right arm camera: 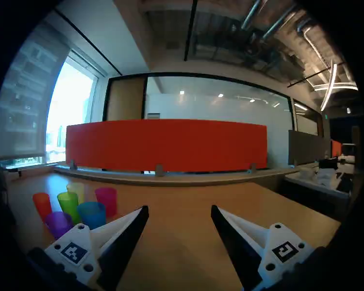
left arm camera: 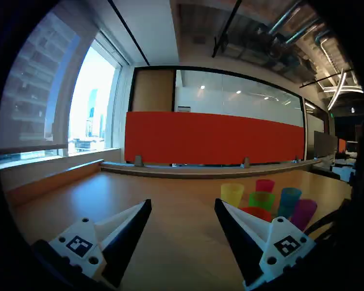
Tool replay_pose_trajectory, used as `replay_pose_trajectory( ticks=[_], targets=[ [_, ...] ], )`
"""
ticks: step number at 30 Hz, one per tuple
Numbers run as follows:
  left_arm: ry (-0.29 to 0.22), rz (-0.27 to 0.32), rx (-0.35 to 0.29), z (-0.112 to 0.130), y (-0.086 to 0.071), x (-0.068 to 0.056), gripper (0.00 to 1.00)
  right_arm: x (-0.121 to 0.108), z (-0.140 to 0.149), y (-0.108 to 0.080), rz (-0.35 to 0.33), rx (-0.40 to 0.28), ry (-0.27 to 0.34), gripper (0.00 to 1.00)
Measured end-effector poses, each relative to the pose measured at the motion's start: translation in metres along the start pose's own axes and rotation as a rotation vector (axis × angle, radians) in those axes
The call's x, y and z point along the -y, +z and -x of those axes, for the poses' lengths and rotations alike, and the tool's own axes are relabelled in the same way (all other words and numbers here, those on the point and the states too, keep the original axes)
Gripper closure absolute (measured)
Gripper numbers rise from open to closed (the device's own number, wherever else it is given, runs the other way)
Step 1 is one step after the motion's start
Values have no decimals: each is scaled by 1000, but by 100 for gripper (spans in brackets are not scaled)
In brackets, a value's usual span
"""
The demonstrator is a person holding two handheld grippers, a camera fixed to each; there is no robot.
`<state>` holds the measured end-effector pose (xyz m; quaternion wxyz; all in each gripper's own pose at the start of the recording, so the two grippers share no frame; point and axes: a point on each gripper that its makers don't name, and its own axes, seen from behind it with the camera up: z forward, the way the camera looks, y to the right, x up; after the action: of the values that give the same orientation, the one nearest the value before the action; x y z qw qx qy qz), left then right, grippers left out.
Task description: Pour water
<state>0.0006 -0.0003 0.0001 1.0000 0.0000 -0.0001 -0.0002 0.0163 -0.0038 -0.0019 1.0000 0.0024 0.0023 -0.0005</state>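
A cluster of several coloured plastic cups stands on the wooden desk. In the left gripper view they sit at the right: yellow cup, pink cup, green cup, blue cup, purple cup and an orange-red cup partly behind my finger. My left gripper is open and holds nothing, just left of the cups. In the right gripper view the same cups stand at the left: orange-red cup, green cup, blue cup, pink cup, purple cup. My right gripper is open, to their right.
A red divider panel runs along the desk's far edge, with a glass wall behind it. Windows lie to the left. Another desk with items stands at the right. Bare desk top stretches ahead of both grippers.
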Motion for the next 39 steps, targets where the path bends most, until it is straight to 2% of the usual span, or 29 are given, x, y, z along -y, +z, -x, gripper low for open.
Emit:
replay_pose_trajectory(
  ticks=[3, 9, 18, 23, 30, 39],
  targets=[
    [-5, 0, 2, -8, 1, 3, 4, 4, -15, -1, -14, -1, 0, 0],
    [19, -2, 6, -35, 4, 11, 4, 8, -41, -1, -40, 20, -10, 0],
    [94, 21, 4, -85, 11, 11, 3, 4, -92, 2, -55, 40, -11, 0],
    [114, 32, 37, -107, 18, 10, 3, 1, -119, 8, -63, 55, 0, 0],
    [117, 77, 29, -148, 28, 3, 3, 7, -155, 16, -102, 54, -4, 0],
    [82, 111, 49, -187, 42, 0, 3, 23, -202, 27, -167, 53, 9, 0]
  ],
)
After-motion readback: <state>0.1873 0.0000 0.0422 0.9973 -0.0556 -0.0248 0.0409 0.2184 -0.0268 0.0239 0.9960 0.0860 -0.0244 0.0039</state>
